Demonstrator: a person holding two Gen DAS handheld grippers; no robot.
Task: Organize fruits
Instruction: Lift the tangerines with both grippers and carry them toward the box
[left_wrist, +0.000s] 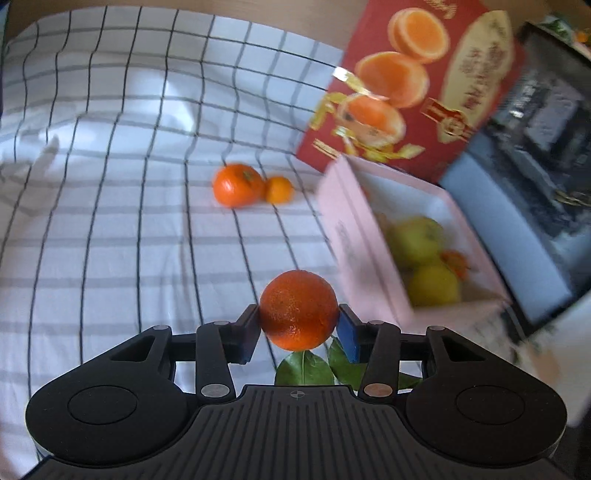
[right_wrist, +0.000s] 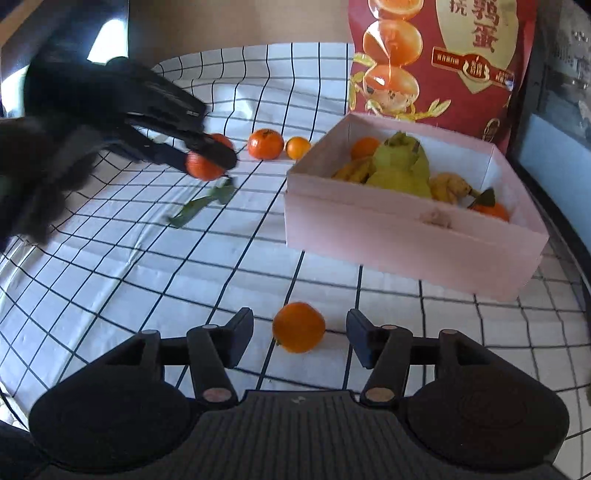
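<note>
My left gripper (left_wrist: 298, 328) is shut on a dark orange tangerine (left_wrist: 298, 310) with green leaves (left_wrist: 306, 369) hanging under it, held above the checked cloth; it also shows in the right wrist view (right_wrist: 207, 162). My right gripper (right_wrist: 300, 332) is open with a small orange (right_wrist: 298, 326) on the cloth between its fingers, not touching them. The pink box (right_wrist: 406, 236) holds green pears (right_wrist: 402, 162), bananas and oranges. Two more oranges (right_wrist: 265, 144) (right_wrist: 297, 147) lie side by side left of the box.
A tall red printed box (right_wrist: 443, 55) stands behind the pink box. Loose green leaves (right_wrist: 207, 203) lie on the checked cloth (right_wrist: 147, 258). A dark framed panel (right_wrist: 554, 129) stands at the right edge.
</note>
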